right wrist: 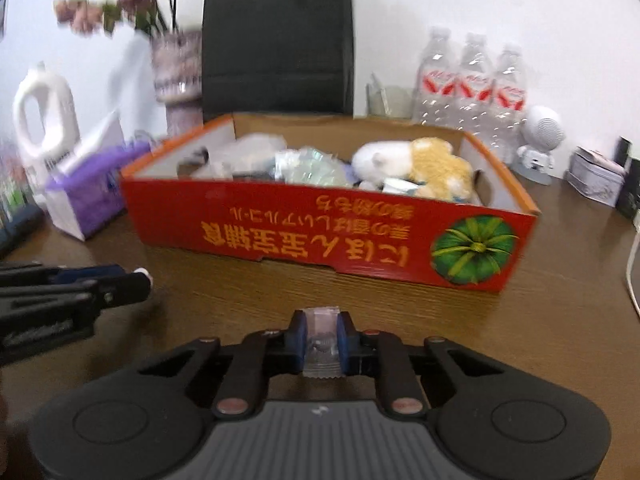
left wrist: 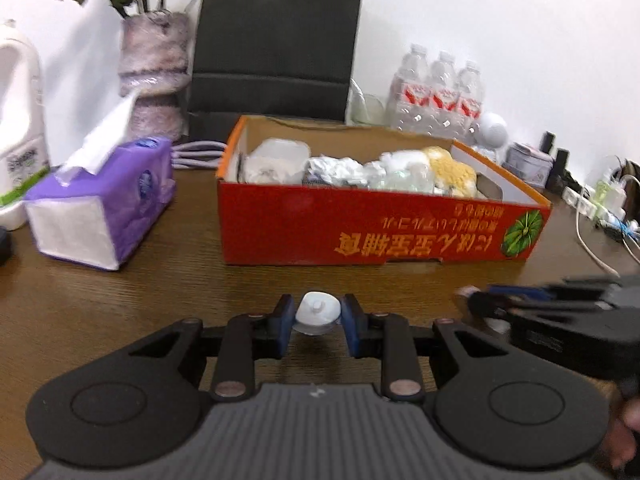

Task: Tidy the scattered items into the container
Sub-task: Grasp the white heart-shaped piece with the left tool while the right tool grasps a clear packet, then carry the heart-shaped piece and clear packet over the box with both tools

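A red cardboard box (left wrist: 360,232) stands on the brown table (left wrist: 168,280), holding crumpled wrappers, plastic bags and a white and yellow plush toy (right wrist: 420,164). The box also shows in the right wrist view (right wrist: 304,232). My left gripper (left wrist: 318,316) is shut on a small white suction hook (left wrist: 318,310), in front of the box. My right gripper (right wrist: 322,340) is shut on a small clear sachet (right wrist: 322,344), also in front of the box. The right gripper shows at the right of the left wrist view (left wrist: 472,300). The left gripper shows at the left of the right wrist view (right wrist: 140,276).
A purple tissue pack (left wrist: 104,204) lies left of the box, with a white jug (left wrist: 20,136) and a vase of flowers (left wrist: 154,76) behind. A black bag (left wrist: 276,44) and water bottles (left wrist: 440,96) stand at the back. A power strip with cables (left wrist: 600,208) lies at right.
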Demonstrator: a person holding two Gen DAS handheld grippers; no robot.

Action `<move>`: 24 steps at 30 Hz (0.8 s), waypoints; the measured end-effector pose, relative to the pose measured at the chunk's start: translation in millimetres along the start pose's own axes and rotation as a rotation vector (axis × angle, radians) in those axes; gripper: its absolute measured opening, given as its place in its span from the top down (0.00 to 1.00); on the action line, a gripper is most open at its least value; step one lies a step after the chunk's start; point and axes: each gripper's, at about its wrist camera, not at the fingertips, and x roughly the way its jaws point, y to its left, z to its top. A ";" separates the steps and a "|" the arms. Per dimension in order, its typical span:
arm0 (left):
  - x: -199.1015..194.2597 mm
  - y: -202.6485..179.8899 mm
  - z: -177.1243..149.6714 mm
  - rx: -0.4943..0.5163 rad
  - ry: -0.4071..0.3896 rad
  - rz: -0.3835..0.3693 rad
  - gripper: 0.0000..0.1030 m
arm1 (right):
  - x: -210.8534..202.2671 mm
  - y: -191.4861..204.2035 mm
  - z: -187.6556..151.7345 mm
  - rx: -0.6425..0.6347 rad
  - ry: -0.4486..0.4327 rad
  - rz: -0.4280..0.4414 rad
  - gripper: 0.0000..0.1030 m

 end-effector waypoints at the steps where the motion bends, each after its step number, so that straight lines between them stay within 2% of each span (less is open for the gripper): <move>1: -9.5 -4.3 1.6 -0.014 -0.019 -0.013 0.74 | -13.0 -1.8 -2.3 0.005 -0.026 -0.005 0.86; 4: -40.7 -23.9 4.8 -0.013 -0.089 -0.021 0.74 | -49.9 -8.6 -7.7 0.013 -0.097 -0.017 0.86; 10: -103.2 -61.4 4.9 0.016 -0.229 0.011 0.74 | -119.7 -23.7 -3.6 0.036 -0.216 -0.016 0.86; 18: -159.6 -84.1 -20.7 0.015 -0.250 0.004 0.74 | -189.9 -26.3 -27.8 0.037 -0.308 0.039 0.86; 24: -185.1 -94.1 -43.2 0.028 -0.238 0.000 0.74 | -218.6 -22.1 -61.6 0.035 -0.318 0.054 0.86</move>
